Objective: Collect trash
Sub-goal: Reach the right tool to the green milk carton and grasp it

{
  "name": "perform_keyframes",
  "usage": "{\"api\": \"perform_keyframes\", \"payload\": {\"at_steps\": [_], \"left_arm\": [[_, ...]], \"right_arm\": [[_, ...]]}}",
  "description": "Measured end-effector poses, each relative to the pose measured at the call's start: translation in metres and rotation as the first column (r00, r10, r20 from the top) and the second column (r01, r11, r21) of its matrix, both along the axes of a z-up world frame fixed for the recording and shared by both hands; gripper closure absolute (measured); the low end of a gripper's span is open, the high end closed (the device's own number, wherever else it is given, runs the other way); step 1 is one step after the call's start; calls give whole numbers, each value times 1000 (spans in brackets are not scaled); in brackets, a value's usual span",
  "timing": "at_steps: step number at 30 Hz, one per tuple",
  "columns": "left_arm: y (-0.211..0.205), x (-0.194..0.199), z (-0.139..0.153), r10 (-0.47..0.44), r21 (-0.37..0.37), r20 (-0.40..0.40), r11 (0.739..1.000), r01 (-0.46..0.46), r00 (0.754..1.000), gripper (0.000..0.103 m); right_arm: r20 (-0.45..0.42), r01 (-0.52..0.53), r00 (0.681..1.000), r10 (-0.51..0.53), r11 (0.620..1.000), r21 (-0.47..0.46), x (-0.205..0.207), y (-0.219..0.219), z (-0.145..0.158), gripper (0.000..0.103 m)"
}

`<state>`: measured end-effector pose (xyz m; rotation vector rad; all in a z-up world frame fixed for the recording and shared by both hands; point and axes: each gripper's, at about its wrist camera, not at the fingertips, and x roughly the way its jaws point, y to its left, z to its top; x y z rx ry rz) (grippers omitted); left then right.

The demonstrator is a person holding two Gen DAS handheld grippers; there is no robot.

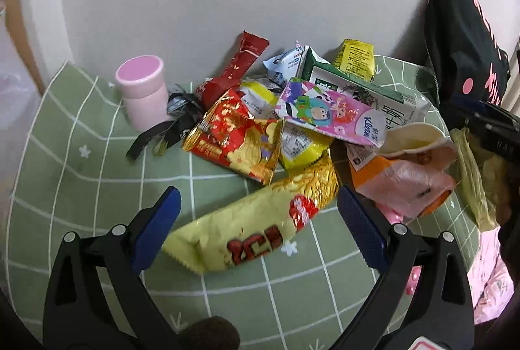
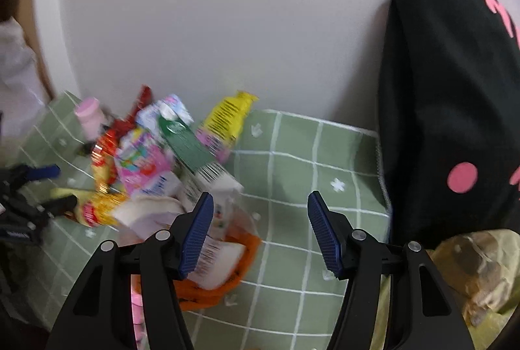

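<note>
A pile of snack wrappers and cartons lies on a green checked cloth [image 1: 97, 174]. In the left wrist view my left gripper [image 1: 258, 207] is open, its jaws on either side of a long yellow-gold wrapper [image 1: 253, 223] lying flat. Behind it are a red-gold packet [image 1: 234, 138], a pink cartoon carton [image 1: 328, 112] and a green carton [image 1: 354, 86]. In the right wrist view my right gripper [image 2: 260, 216] is open and empty above bare cloth [image 2: 292, 161], with an orange and white wrapper [image 2: 224, 255] by its left finger. The left gripper shows at the far left there [image 2: 48, 184].
A pink cup [image 1: 143, 86] stands at the pile's left by the white wall. A black bag with pink print [image 2: 455, 106] stands at the right against the wall. A yellowish plastic bag [image 2: 481, 268] hangs at the right edge.
</note>
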<state>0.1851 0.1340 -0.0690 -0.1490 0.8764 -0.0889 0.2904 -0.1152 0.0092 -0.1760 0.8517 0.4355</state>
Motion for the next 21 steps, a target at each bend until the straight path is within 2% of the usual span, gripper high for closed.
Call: {"api": "perform_keyframes", "payload": {"at_steps": [3, 8, 10, 16, 21], "left_arm": [[1, -6, 1, 11, 35, -6, 999, -11, 1000, 11], [13, -19, 7, 24, 39, -24, 999, -23, 999, 11], [15, -21, 8, 37, 41, -30, 999, -35, 999, 11], [10, -27, 17, 52, 132, -26, 990, -48, 998, 11], [16, -23, 23, 105, 135, -29, 986, -100, 994, 11]], "right_arm": [[-30, -92, 995, 94, 995, 49, 11, 7, 1, 46], [-72, -184, 980, 185, 983, 28, 42, 33, -20, 46], [-87, -184, 979, 183, 983, 1, 51, 42, -29, 57], [-46, -291, 956, 290, 957, -8, 57, 64, -3, 58], [-143, -378, 920, 364, 922, -86, 71, 101, -19, 58]]}}
